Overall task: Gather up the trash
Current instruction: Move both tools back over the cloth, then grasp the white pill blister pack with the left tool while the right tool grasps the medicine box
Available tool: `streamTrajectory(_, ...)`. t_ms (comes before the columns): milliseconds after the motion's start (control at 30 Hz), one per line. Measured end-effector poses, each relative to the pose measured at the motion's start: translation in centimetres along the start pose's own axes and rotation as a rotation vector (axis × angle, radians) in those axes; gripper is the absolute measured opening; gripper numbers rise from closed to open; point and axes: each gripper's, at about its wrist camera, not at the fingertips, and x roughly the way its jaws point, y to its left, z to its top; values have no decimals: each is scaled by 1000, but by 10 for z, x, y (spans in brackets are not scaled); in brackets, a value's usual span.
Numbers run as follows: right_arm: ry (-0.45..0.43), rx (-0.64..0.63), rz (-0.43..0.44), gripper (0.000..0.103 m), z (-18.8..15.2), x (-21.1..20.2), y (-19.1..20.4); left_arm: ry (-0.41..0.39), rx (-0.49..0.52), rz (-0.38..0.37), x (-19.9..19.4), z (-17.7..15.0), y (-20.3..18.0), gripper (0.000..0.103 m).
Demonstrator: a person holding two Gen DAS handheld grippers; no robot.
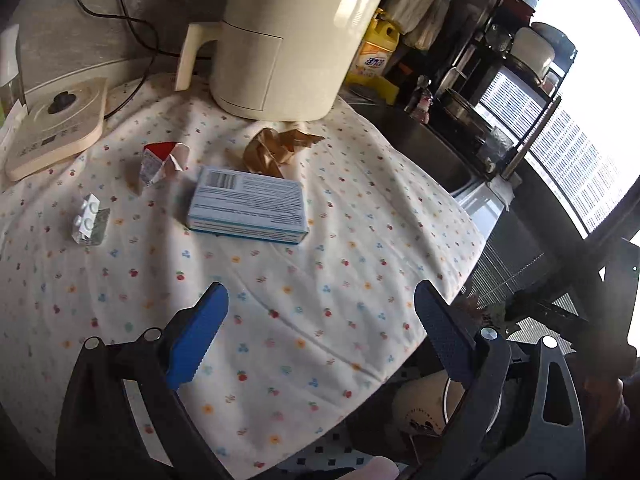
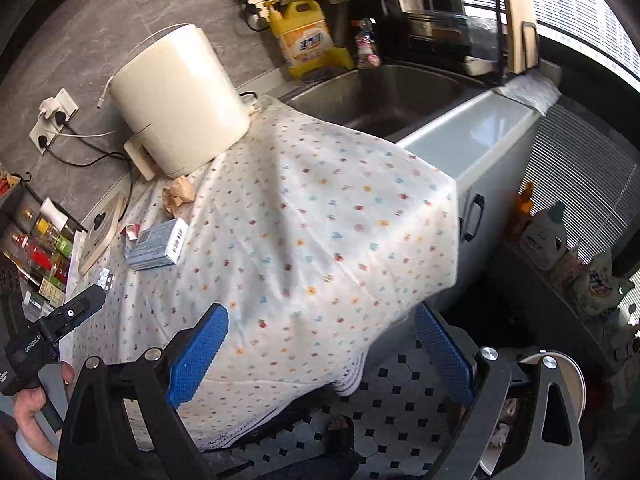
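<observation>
Spread over a floral tablecloth, left to right: blister pack with pills showing in its pockets, crumpled red-and-white wrapper, blue-and-white carton lying flat and closed, contents hidden, crumpled brown paper just behind it near the cream air fryer. Farther right, yellow detergent jug beside a steel sink. Left gripper hovering low over bare cloth, short of the carton, jaws spread wide, holding nothing. Right gripper above the cloth's hanging edge, likewise gaping and empty; rim of a white bin below at right, contents unclear.
</observation>
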Motion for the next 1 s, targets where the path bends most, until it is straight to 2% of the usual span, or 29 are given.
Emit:
streamTrajectory(333,-1,-199,78,95,35,63,98,-43,-57,45,-17,28,90,93)
streamTrajectory(533,22,-312,149,94,43,92,150,-69,-116,68,-27,33,132,93)
streamTrajectory(600,36,-354,171,91,46,102,166,-74,-138,75,-29,32,144,93)
streamTrajectory(667,60,-380,196,85,49,113,179,-76,-154,81,-30,31,154,93)
streamTrajectory(833,120,-406,276,81,56,139,202,-86,-187,93,-34,28,175,93)
streamTrajectory(1000,156,-435,280,81,60,161,217,-89,-233,120,-33,24,194,93)
